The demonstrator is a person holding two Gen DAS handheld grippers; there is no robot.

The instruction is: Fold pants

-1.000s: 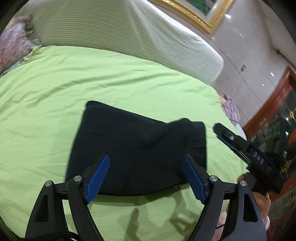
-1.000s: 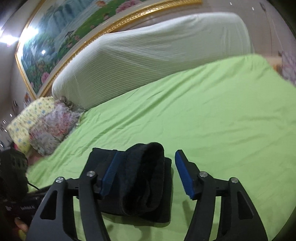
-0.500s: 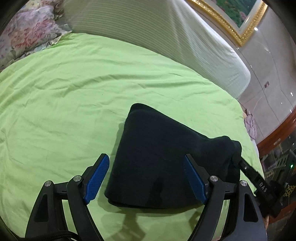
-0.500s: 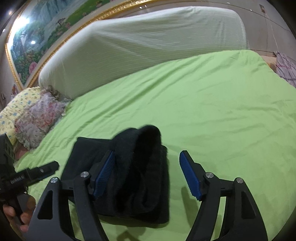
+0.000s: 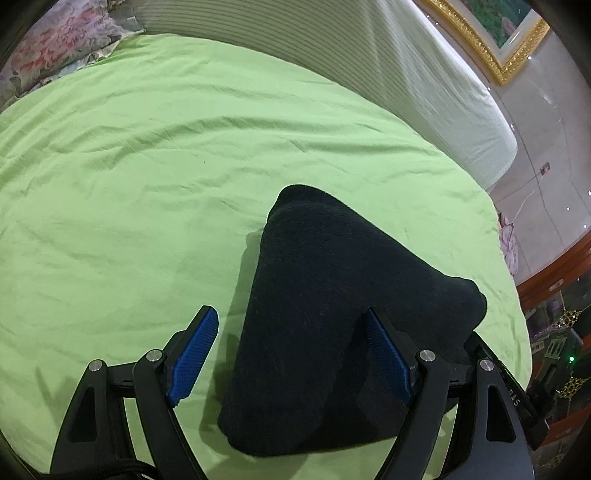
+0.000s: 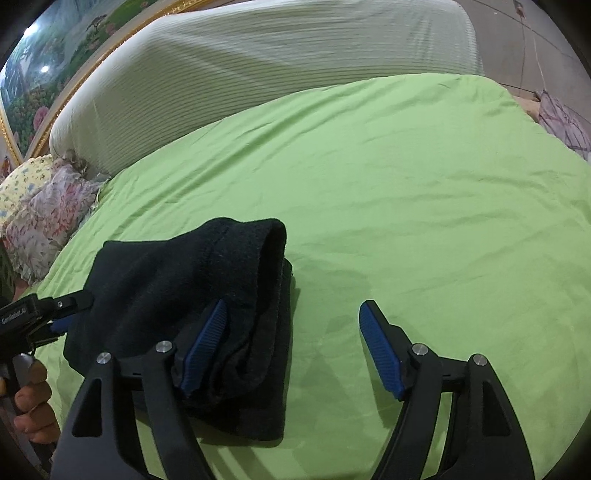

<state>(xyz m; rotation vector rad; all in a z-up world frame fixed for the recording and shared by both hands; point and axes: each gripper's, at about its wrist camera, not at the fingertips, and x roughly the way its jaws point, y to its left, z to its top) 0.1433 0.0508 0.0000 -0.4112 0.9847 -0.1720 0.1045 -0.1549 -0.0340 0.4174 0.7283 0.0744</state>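
Item: black pants (image 5: 332, 314), already folded into a compact, thick bundle of several layers.
Location: the pants lay on the green bed sheet (image 5: 147, 184), near the bed's front edge; in the right wrist view the bundle (image 6: 177, 295) sat left of centre.
Condition: the top layer stood up in a rounded hump at the right-hand end, not pressed flat; the lower layers showed as a stacked edge beneath it.
Handling, judged: soft, napped knit or fleece; light; limp with no stiffness of its own; not slippery, not fragile. Layers would likely slide apart or spring open if lifted by a single ply.
Hold point, judged: across the full stack at a folded edge, pinching all layers together, one grip at each end of the bundle.
Left gripper (image 5: 291, 350): jaws wide, straddling the near part of the bundle; pads not pressing on the cloth.
Right gripper (image 6: 291, 347): jaws wide, having just been opening; the left pad rested against the raised fold, the right pad stood over bare sheet. Nothing clamped.
Hand: fingers of the person's left hand (image 6: 33, 406) showed at the edge of the right wrist view, on the left gripper's handle.
Surroundings: striped white bolster (image 6: 258, 74) at the bed's head; floral pillows (image 6: 48, 218) to one side; gilt-framed painting (image 5: 491, 33) on the wall.
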